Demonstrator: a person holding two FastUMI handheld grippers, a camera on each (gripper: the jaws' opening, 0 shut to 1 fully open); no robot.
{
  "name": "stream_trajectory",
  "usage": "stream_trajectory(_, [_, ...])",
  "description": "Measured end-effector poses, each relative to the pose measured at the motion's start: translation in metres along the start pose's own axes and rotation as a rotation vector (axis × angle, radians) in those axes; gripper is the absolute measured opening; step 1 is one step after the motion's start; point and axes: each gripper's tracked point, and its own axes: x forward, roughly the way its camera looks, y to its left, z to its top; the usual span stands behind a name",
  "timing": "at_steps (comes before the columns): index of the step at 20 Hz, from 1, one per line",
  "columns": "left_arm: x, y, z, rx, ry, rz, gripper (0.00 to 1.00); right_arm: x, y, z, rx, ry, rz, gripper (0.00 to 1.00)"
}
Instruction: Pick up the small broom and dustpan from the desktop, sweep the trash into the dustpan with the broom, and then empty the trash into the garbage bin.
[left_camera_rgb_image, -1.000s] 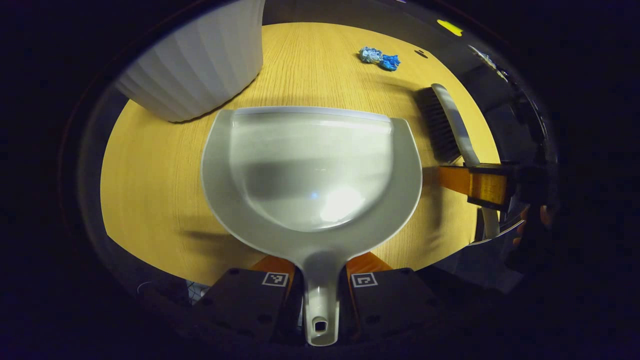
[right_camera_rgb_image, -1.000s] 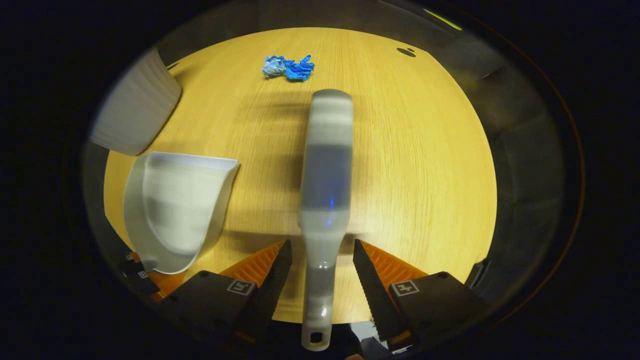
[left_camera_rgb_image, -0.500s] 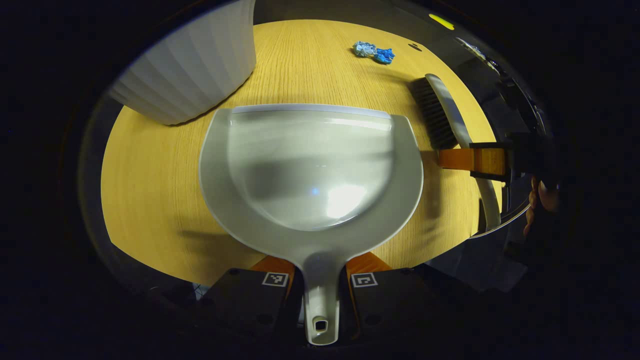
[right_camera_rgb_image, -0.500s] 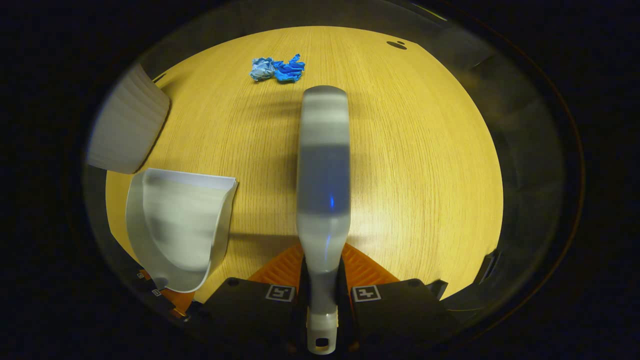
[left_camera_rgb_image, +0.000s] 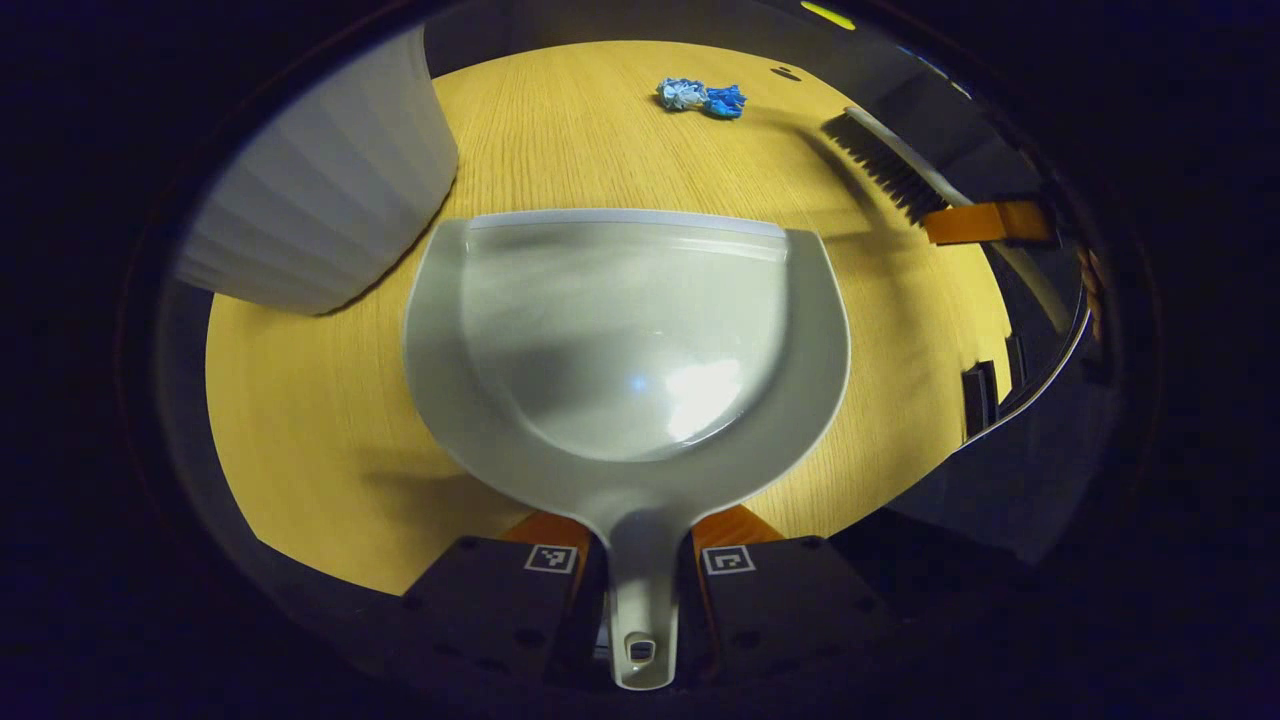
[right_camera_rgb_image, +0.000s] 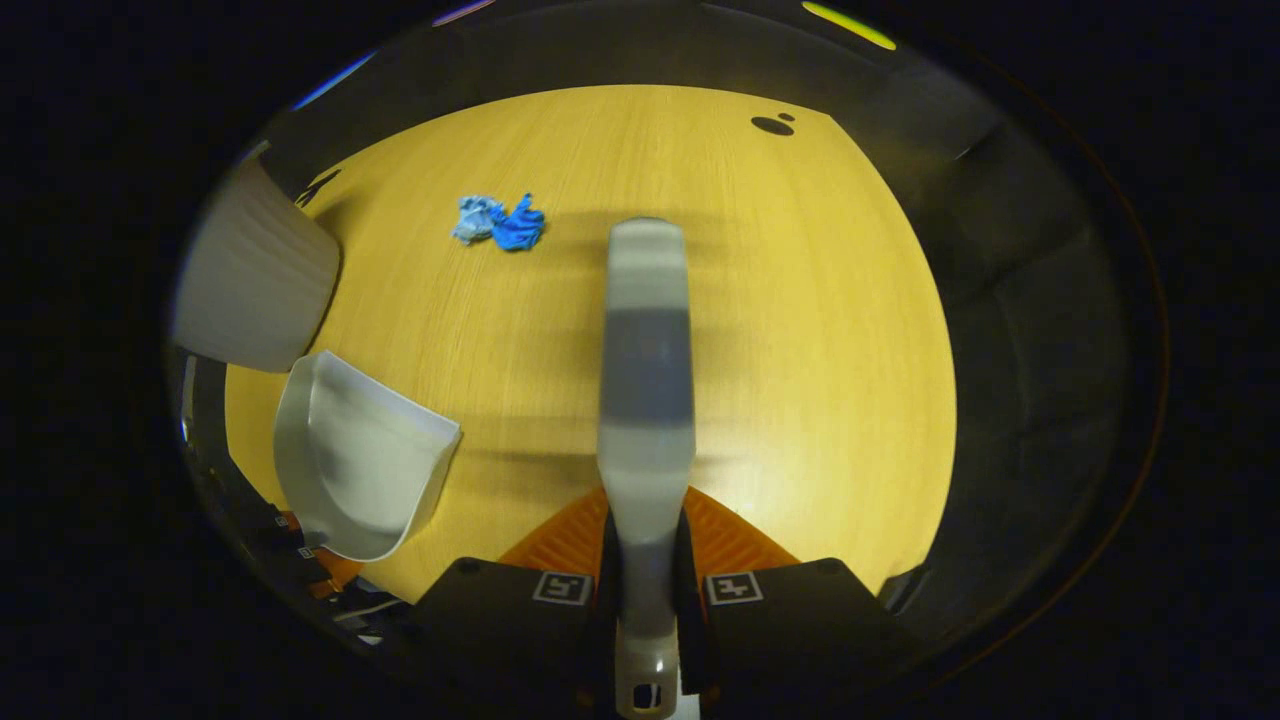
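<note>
My left claw is clamped on the grey plastic dustpan's handle. My right claw grips the grey small broom; crumpled blue trash lies ahead-left on the wooden bench.

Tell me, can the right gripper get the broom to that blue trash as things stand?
Probably yes: the right gripper grips the broom, and bare desktop lies between its head and the blue trash.

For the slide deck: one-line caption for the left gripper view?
Left gripper clamps the dustpan handle; blue trash lies ahead.
</note>
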Motion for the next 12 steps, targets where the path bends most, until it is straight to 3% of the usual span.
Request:
stream_trajectory(4, [-0.003, 0.010, 0.028, 0.031, 0.011, 0.006, 0.29, 0.002, -0.016, 0.061, -0.144, -0.012, 0.010, 0.27])
stream_trajectory(7, [-0.007, 0.018, 0.051, 0.093, 0.015, 0.024, 0.29, 0.016, -0.019, 0.104, -0.335, -0.012, 0.002, 0.28])
stream_trajectory(12, [-0.007, 0.026, 0.086, 0.178, 0.037, 0.032, 0.30, 0.048, 0.003, 0.142, -0.490, 0.048, 0.081, 0.27])
